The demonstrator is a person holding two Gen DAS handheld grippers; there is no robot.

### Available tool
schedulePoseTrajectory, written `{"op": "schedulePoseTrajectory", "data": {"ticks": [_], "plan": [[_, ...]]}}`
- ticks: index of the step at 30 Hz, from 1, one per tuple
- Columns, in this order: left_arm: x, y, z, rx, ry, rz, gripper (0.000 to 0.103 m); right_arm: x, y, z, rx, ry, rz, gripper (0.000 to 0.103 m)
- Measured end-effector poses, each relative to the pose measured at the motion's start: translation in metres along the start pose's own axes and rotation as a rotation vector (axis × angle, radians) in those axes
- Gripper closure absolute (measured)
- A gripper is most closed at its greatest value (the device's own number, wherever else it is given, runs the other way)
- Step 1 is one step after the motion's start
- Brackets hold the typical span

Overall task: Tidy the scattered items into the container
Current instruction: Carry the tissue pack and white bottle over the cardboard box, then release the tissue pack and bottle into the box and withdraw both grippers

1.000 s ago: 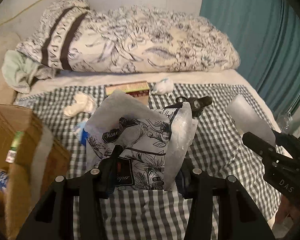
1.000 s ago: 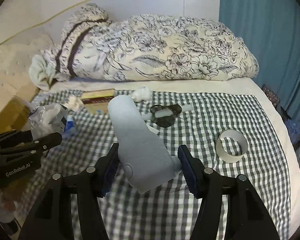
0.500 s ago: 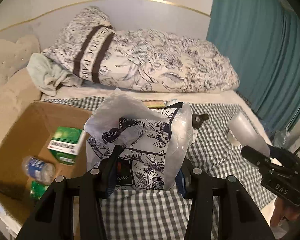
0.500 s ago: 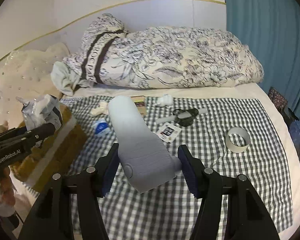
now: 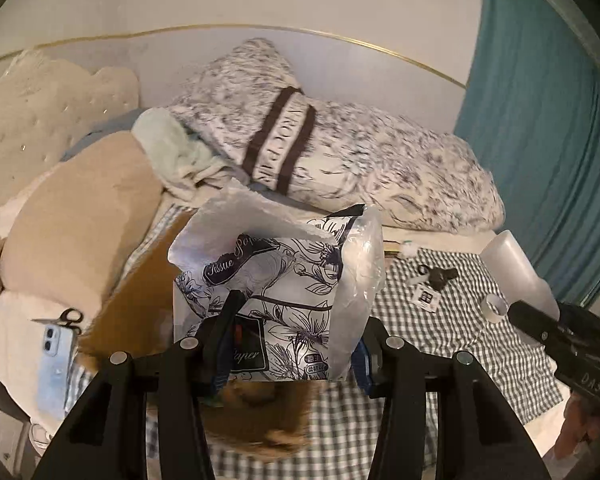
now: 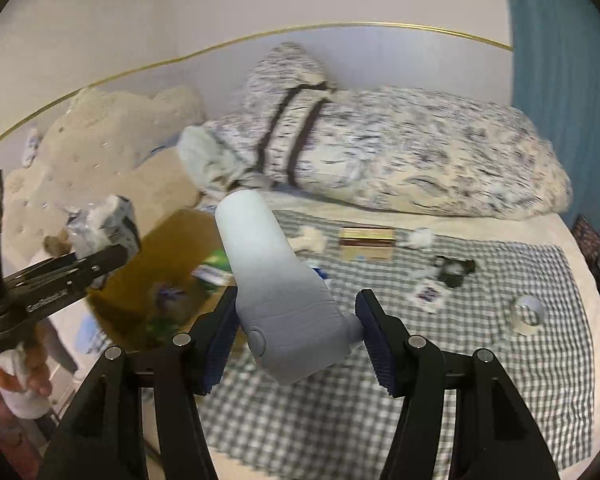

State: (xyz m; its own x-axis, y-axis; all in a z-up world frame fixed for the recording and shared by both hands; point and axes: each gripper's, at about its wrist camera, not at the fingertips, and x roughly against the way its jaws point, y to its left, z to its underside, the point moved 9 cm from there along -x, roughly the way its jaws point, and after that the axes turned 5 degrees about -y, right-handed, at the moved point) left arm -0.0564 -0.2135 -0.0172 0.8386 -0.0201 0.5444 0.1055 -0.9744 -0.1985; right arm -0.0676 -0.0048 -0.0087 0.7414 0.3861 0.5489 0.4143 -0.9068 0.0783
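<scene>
Above the cardboard box [image 5: 148, 292], left view: left gripper [image 5: 290, 338] jaws grasping a tissue pack [image 5: 276, 300], box at 7 o'clock. Right view: right gripper [image 6: 296, 334] jaws clenched on a grey bottle [image 6: 276, 284] over the checked bed [image 6: 480, 360], box at 9 o'clock.

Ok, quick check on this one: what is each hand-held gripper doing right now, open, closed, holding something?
Left hand-held gripper: closed on the tissue paper pack.
Right hand-held gripper: closed on the pale grey handheld device.
</scene>
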Motion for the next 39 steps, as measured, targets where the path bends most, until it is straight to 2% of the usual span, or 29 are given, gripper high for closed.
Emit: {"op": "schedulePoseTrajectory", "data": {"ticks": [7, 11, 13, 16, 24, 25, 26, 27, 28, 29, 30, 33, 39], "plan": [[-0.003, 0.050, -0.001, 0.013, 0.035, -0.026, 0.054, -0.040, 0.077, -0.012, 0.010, 0.052, -0.096, 0.044], [-0.013, 0.054, 0.012, -0.060, 0.056, -0.089, 0.054, -0.075, 0.105, -0.010, -0.003, 0.053, -0.192, 0.044], [-0.024, 0.058, 0.017, -0.066, 0.061, -0.124, 0.054, -0.099, 0.109, -0.005, -0.013, 0.067, -0.203, 0.044], [-0.044, 0.065, 0.019, 0.012, 0.076, -0.126, 0.054, -0.129, 0.110, 0.000, 0.010, 0.126, -0.231, 0.044], [-0.090, 0.066, 0.024, 0.058, 0.117, -0.159, 0.054, -0.177, 0.092, -0.008, 0.011, 0.141, -0.250, 0.044], [-0.095, 0.065, 0.025, 0.054, 0.124, -0.157, 0.052, -0.181, 0.091, -0.009, 0.004, 0.143, -0.259, 0.043], [-0.100, 0.064, 0.025, 0.042, 0.132, -0.160, 0.044, -0.185, 0.089, -0.010, -0.009, 0.141, -0.266, 0.043], [-0.104, 0.064, 0.026, 0.025, 0.140, -0.170, 0.026, -0.187, 0.087, -0.011, -0.021, 0.134, -0.266, 0.039], [-0.107, 0.064, 0.026, 0.007, 0.148, -0.183, 0.014, -0.188, 0.085, -0.014, -0.033, 0.115, -0.259, 0.027], [-0.109, 0.064, 0.025, -0.004, 0.148, -0.198, 0.000, -0.187, 0.082, -0.017, -0.044, 0.088, -0.247, 0.023], [-0.110, 0.064, 0.024, -0.010, 0.138, -0.212, 0.000, -0.186, 0.079, -0.020, -0.054, 0.062, -0.239, 0.020], [-0.115, 0.060, 0.019, -0.010, 0.138, -0.195, 0.000, -0.180, 0.066, -0.029, -0.067, 0.002, -0.223, 0.020], [-0.123, 0.039, 0.009, 0.030, 0.139, -0.144, 0.000, -0.166, -0.010, -0.040, -0.121, -0.082, -0.066, 0.020]]}}
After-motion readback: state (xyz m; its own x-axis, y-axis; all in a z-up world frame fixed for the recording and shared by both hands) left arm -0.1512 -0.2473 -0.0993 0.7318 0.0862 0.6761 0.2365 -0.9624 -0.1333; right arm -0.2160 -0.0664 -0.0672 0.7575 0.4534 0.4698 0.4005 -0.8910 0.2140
